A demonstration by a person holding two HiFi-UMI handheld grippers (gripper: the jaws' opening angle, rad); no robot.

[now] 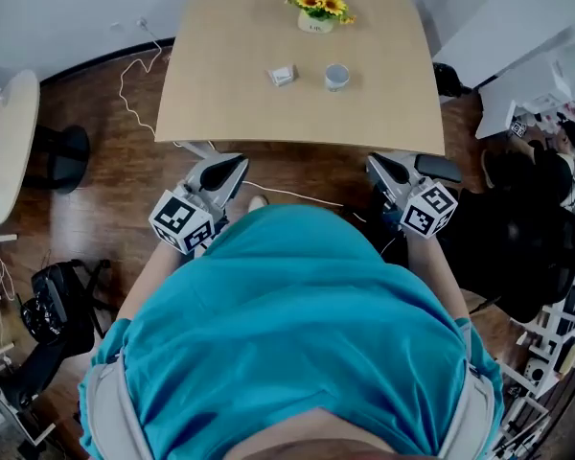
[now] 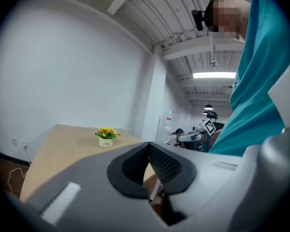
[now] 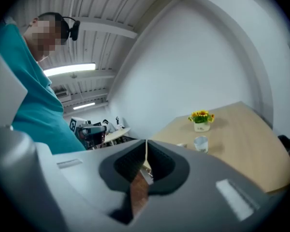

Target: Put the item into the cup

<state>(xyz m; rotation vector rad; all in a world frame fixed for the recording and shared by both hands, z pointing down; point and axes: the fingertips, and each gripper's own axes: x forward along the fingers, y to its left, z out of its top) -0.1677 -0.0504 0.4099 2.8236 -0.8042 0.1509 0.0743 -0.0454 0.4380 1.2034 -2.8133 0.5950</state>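
The table [image 1: 220,94] stretches ahead of you. Your left gripper [image 1: 236,163] and right gripper [image 1: 374,162] hang short of its near edge, jaws pressed together, empty. Beyond the flower pot [image 1: 316,12], the cup [image 1: 336,76] stands mid-table. The item [image 1: 283,75] lies near its left, apart. It looks small, light and perhaps crushable, so pinch gently across its short sides.

Bright, even indoor light with no harsh shadows. The bench [image 1: 230,84] top is flat-lit, with only faint soft shade beside the cup [image 1: 336,76]. Ceiling strip light [image 2: 217,75] blows out white in both gripper views. Heavy fisheye everywhere: bench edges bow in the head view, and the gripper views are ringed by black vignette. Left claw [image 2: 149,146] and right claw [image 3: 146,151] sit close to the lens and look soft. The far room is slightly mushy.
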